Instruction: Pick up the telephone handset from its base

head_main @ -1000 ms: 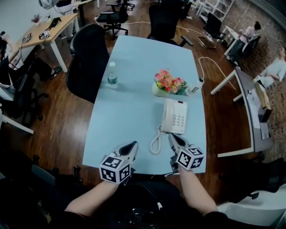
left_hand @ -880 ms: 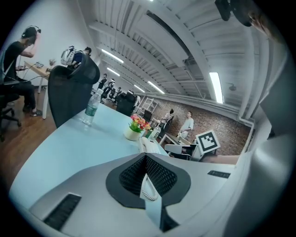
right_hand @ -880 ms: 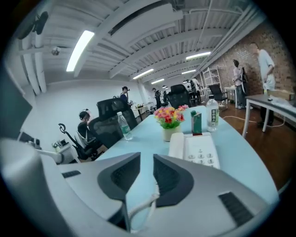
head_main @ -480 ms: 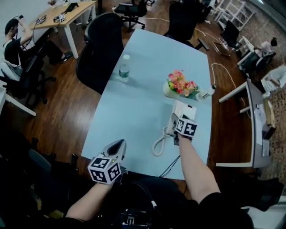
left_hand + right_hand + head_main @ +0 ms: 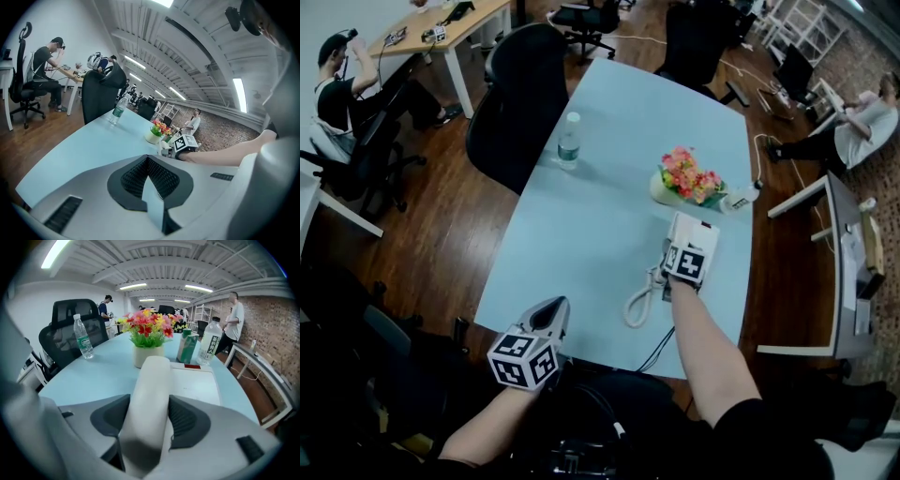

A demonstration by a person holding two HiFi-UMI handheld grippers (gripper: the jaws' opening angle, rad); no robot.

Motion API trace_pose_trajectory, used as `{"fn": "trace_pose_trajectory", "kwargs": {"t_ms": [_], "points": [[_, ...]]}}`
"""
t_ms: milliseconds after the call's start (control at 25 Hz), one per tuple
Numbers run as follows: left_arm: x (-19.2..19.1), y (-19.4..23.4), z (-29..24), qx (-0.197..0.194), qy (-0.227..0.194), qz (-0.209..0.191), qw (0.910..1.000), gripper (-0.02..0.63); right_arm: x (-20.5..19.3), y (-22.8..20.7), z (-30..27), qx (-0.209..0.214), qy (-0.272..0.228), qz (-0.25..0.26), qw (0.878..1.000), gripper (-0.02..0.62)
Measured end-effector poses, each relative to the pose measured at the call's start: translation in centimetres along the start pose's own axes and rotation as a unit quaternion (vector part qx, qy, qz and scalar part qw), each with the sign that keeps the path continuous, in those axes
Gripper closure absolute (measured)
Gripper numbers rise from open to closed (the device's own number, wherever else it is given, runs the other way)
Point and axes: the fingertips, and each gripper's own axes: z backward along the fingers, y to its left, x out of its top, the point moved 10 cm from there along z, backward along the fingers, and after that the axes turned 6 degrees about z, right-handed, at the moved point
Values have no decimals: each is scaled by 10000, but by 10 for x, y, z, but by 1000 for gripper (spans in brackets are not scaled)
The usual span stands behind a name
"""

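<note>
A white telephone base lies on the light blue table, right of middle. Its handset rests along the base's left side, and a coiled cord trails toward the near edge. My right gripper is down over the handset. In the right gripper view the handset runs between the jaws, which are closing with the pads close at both sides, while the base lies to its right. My left gripper hovers at the near table edge, shut and empty, tips together.
A vase of flowers and a plastic bottle stand just beyond the phone. A water bottle is at the table's left edge beside a black office chair. People sit at desks far left and far right.
My right gripper went from the near table edge forward and down onto the phone, and its jaws now straddle the handset. The left gripper shifted only slightly.
</note>
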Motion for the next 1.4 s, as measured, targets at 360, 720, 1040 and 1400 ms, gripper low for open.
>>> {"fn": "trace_pose_trajectory", "kwargs": {"t_ms": [360,720,1040,1400], "points": [[0,-6,5,-124,68,-177,9997,615,3,-17,31,713,-521,-949,9916,362],[-3,-27,-2,-522,268,-491,9971,615,-3,-10,150,2306,-1758,-1867,9386,362],[-7,-48,-10,-837,460,-722,9928,615,-43,-5,255,2805,-2338,-1464,9194,362],[-14,-55,-13,-1009,646,-863,9890,615,-96,9,275,2967,-2159,-1656,9154,363]]}}
